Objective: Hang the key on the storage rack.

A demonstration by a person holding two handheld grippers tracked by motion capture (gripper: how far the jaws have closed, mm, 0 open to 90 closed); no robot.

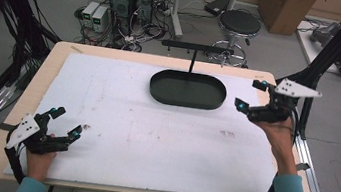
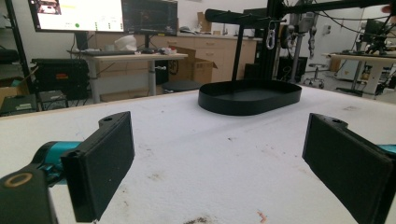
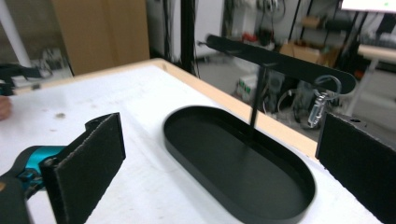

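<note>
The black tray point(image 1: 187, 89) sits in the upper middle of the high view, on the white table point(image 1: 153, 134). A thin post point(image 3: 254, 105) stands up from it and holds a flat bar point(image 3: 280, 63) on top. A small clear hook point(image 3: 320, 105) hangs from the end of that bar.

The right gripper point(image 1: 257, 97) is up in the air just beside the tray, at the right of the frame. It could bump the bar or the post, and then the stand could tip or slide. The little hook could fall off too.

Its jaws are wide open and hold nothing.

The left gripper point(image 1: 64, 122) is low at the lower left, far from the tray. Its jaws are wide open too, with nothing between them.
</note>
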